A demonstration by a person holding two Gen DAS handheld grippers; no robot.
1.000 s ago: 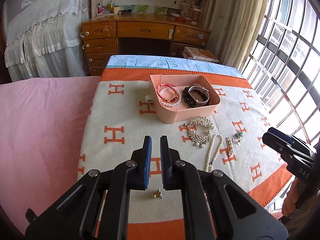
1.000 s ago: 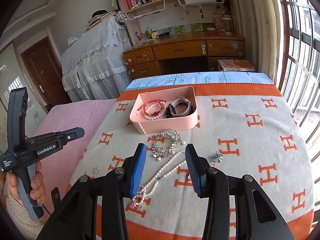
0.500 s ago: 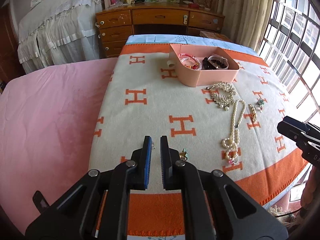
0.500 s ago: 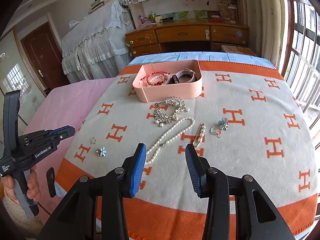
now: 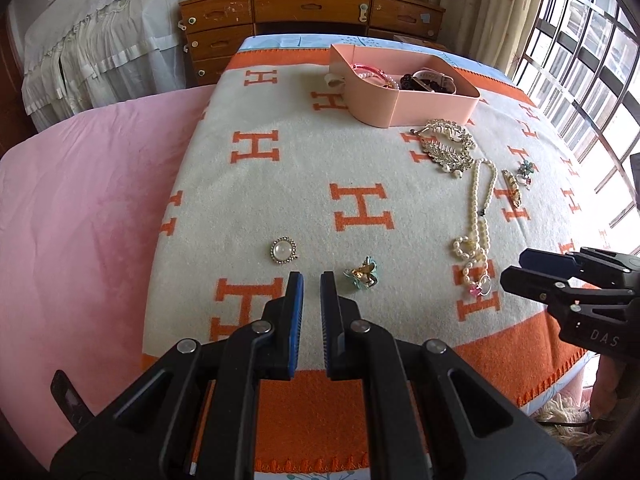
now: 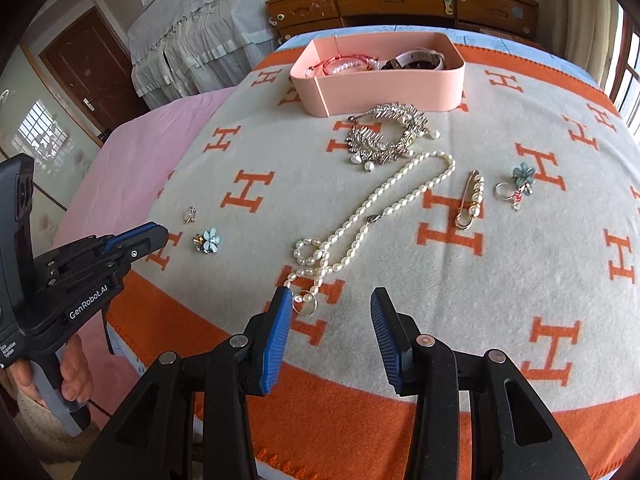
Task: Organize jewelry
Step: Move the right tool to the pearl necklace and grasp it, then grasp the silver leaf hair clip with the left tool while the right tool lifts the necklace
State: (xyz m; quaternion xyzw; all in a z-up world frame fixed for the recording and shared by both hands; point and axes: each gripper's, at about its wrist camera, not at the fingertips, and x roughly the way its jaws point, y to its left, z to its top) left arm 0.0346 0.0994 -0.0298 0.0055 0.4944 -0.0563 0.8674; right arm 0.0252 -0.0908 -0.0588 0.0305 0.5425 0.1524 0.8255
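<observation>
Hovering over the near orange border of the blanket, the left gripper has its blue pads drawn close together with nothing between them; just beyond its tips lie a blue flower ring and a round pearl brooch; the right gripper hangs with jaws parted and empty, its left pad just beside the ring end of the pearl necklace; farther on lie a pearl safety pin, a blue flower charm and a crystal hair comb; farthest sits the pink tray, holding bracelets and a watch.
</observation>
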